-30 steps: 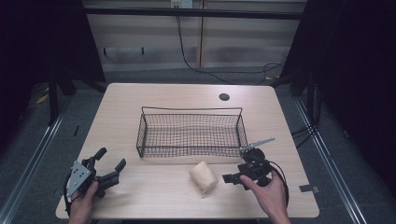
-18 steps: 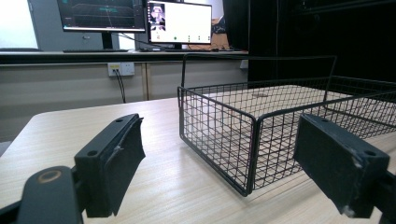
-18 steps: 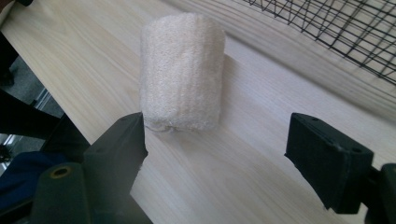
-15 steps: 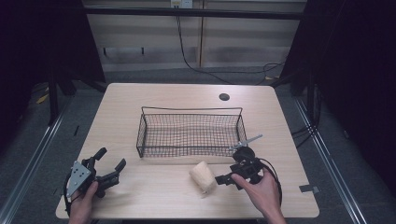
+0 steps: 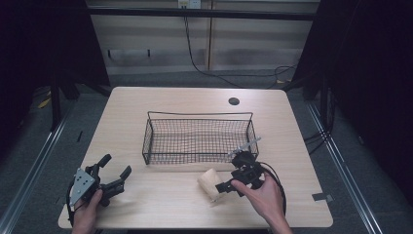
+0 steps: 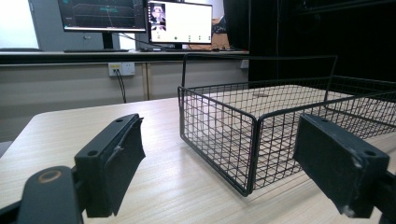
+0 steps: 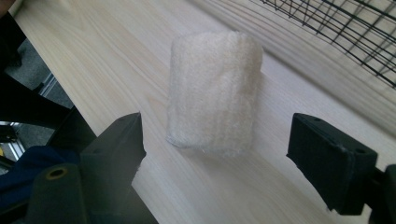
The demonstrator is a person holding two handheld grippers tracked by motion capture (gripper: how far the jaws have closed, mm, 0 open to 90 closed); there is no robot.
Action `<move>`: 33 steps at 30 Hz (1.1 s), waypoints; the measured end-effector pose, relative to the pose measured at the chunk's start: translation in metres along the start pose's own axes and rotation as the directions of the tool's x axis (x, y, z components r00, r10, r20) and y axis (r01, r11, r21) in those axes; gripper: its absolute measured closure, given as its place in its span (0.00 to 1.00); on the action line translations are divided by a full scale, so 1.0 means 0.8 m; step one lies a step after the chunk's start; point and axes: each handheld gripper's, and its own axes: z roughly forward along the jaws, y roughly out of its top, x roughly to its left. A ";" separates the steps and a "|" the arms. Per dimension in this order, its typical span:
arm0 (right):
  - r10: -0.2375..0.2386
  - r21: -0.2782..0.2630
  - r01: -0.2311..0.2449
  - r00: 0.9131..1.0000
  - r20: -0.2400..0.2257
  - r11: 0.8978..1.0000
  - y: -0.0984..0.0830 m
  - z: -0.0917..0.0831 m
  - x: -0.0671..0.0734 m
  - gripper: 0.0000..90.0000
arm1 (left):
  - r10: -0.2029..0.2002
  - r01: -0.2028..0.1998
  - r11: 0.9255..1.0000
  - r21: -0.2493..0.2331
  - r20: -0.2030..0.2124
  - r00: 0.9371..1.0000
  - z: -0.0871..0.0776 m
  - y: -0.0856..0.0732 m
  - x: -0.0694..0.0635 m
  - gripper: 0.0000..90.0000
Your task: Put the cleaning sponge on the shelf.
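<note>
Cream, fuzzy towel roll [image 7: 214, 91] lies on its side on pale wood table [image 5: 160, 209], near front edge, just outside basket's front wall, toward its R end. In high view the roll [image 5: 211, 183] sits between basket and table's front edge.

R gripper [image 5: 227, 186]: held low in person's R hand [image 5: 263, 195], pointed at roll from its R side. Jaws wide apart; in R gripper view the gripper [image 7: 215, 154] has one black jaw at each side of frame w/ roll ahead in the gap, not touching either. Nothing held. Whether jaw tip touches roll in high view: can't tell, very close. Black cable loops behind the hand.

Wire basket [image 5: 197, 155]: black mesh, rectangular, mid-table, nothing visible inside. L gripper view shows its near corner [image 6: 252, 154] close ahead, table grain visible through mesh.

L gripper [image 5: 113, 171]: front-L corner of table, held in L hand [image 5: 87, 214], well apart from roll and basket. Grey three-cornered plate on top. Jaws spread wide, nothing between them; L gripper view [image 6: 219, 177] confirms bare wood between them.

Small dark round hole [image 5: 234, 101] in tabletop near back edge. Monitors [image 6: 140, 18] lit on a counter beyond table, seen from L gripper view. Dark surroundings, cables along back wall.
</note>
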 end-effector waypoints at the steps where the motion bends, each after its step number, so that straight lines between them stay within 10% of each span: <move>1: -0.001 0.008 0.001 1.000 -0.001 1.000 0.003 0.001 0.002 0.20 | -0.001 0.001 1.000 -0.001 -0.001 1.000 0.000 0.000 0.000 0.17; 33: -0.025 0.203 0.020 0.999 0.021 0.979 0.036 0.050 0.007 0.22 | 0.001 -0.001 1.000 0.001 0.001 1.000 0.000 0.000 0.000 0.17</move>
